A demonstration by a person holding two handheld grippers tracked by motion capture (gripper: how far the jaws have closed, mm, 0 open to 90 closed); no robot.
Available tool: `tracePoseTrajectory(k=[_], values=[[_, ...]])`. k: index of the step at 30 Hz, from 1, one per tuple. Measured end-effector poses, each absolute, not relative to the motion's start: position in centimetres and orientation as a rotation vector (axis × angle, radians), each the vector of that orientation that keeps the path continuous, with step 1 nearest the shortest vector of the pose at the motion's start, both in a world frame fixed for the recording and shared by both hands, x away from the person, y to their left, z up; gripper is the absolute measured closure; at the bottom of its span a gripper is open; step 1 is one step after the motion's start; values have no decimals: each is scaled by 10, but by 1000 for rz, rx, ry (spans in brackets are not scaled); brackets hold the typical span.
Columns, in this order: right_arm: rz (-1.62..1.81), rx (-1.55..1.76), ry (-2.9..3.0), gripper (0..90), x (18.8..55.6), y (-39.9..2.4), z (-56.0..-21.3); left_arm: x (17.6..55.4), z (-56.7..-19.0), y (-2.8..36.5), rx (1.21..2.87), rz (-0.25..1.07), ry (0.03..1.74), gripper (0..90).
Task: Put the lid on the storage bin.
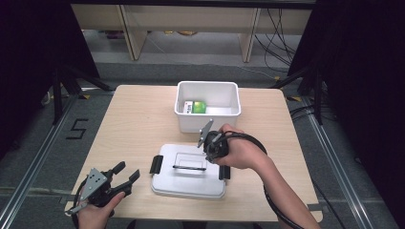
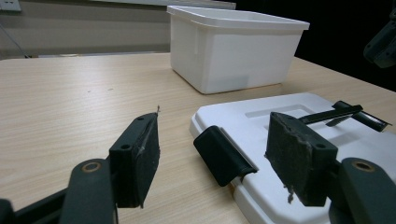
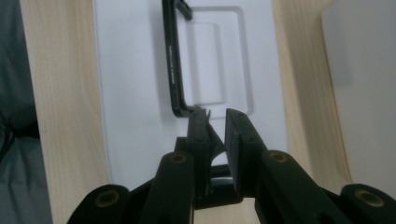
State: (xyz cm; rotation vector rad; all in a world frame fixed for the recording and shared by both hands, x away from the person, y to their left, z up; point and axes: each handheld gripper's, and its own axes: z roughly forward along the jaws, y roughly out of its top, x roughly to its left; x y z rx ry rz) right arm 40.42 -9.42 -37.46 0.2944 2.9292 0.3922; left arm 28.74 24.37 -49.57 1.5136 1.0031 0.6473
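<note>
A white lid (image 1: 188, 183) with a thin black handle (image 1: 189, 167) lies flat on the table, a black clip (image 1: 156, 164) at its left end. Behind it stands an open white bin (image 1: 207, 85) holding a green box (image 1: 198, 107). My right gripper (image 1: 213, 151) points down over the lid's right part. In the right gripper view its jaws (image 3: 217, 123) stand a narrow gap apart just beside the handle's end (image 3: 187, 111), with nothing between them. My left gripper (image 1: 128, 170) rests open at the table's front left, its jaws (image 2: 212, 144) facing the lid's clip (image 2: 222, 156) without touching it.
The wooden table (image 1: 133, 124) has bare surface left of the bin and lid. The bin's wall (image 2: 233, 51) rises beyond the lid (image 2: 280, 116) in the left gripper view. Dark stands and cables flank the table on the floor.
</note>
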Motion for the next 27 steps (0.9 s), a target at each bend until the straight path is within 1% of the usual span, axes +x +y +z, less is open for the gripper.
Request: tracePoseTrajectory(k=[5,9,16,21,26,27], values=[[360,211,2958,783,404,-77,-379,287,-496,244,1514,647,1002,340],[335,203,2981,778,404,-67,-385,287,-496,244,1514,646,1002,340],[246,94,2994,766,406,-49,-398,287,-496,243,1515,645,999,340],[190,96,2986,735,402,-37,-407,287,-496,244,1510,647,1004,340],[132,70,2976,723,401,-29,-414,287,-496,244,1510,646,999,340],[129,108,2987,723,400,-29,-415,287,-496,244,1511,647,998,339]])
